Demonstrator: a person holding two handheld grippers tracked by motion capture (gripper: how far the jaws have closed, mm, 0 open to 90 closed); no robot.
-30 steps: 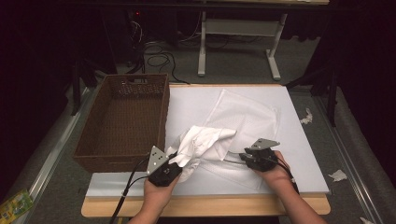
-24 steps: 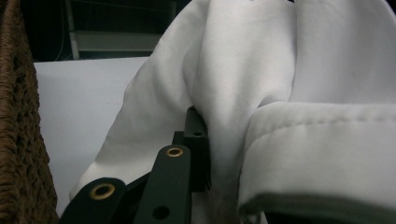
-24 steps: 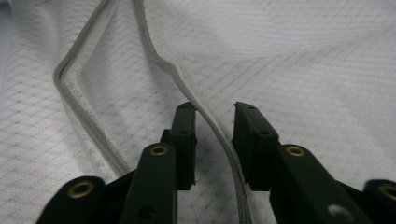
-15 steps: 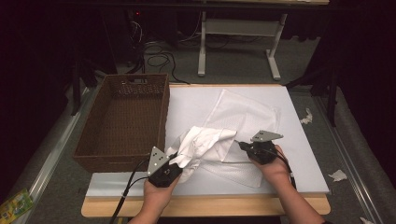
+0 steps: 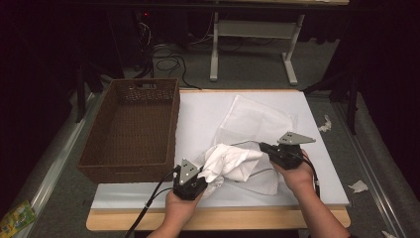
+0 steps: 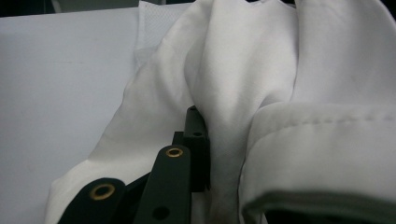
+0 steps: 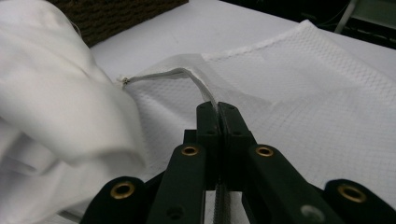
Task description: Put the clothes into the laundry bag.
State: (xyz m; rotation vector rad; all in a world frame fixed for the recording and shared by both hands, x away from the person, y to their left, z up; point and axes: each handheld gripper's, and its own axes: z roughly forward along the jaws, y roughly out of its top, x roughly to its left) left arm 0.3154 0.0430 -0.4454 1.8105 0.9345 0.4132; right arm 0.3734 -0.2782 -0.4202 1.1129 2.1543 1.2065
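Observation:
A crumpled white cloth (image 5: pixel 230 161) lies bunched at the table's front, partly over a flat white mesh bag (image 5: pixel 255 119). My left gripper (image 5: pixel 205 173) is at the cloth's near left corner and shut on a fold of it. In the left gripper view one black jaw presses into the cloth (image 6: pixel 243 70) while folds hide the other jaw. My right gripper (image 5: pixel 262 147) is to the right of the cloth. Its jaws (image 7: pixel 217 112) are shut on the mesh bag's (image 7: pixel 303 84) hemmed edge strip (image 7: pixel 159 74), which is lifted off the table.
A brown wicker basket (image 5: pixel 130 124) stands at the left on the white table top (image 5: pixel 198 114). Scraps of white paper (image 5: pixel 359 186) lie on the floor to the right. Cables and a desk frame (image 5: pixel 252 29) are behind the table.
The right gripper has risen, pulling the mesh bag's edge up with it. The left gripper has shifted right with the cloth, which is now bunched more tightly between the two hands.

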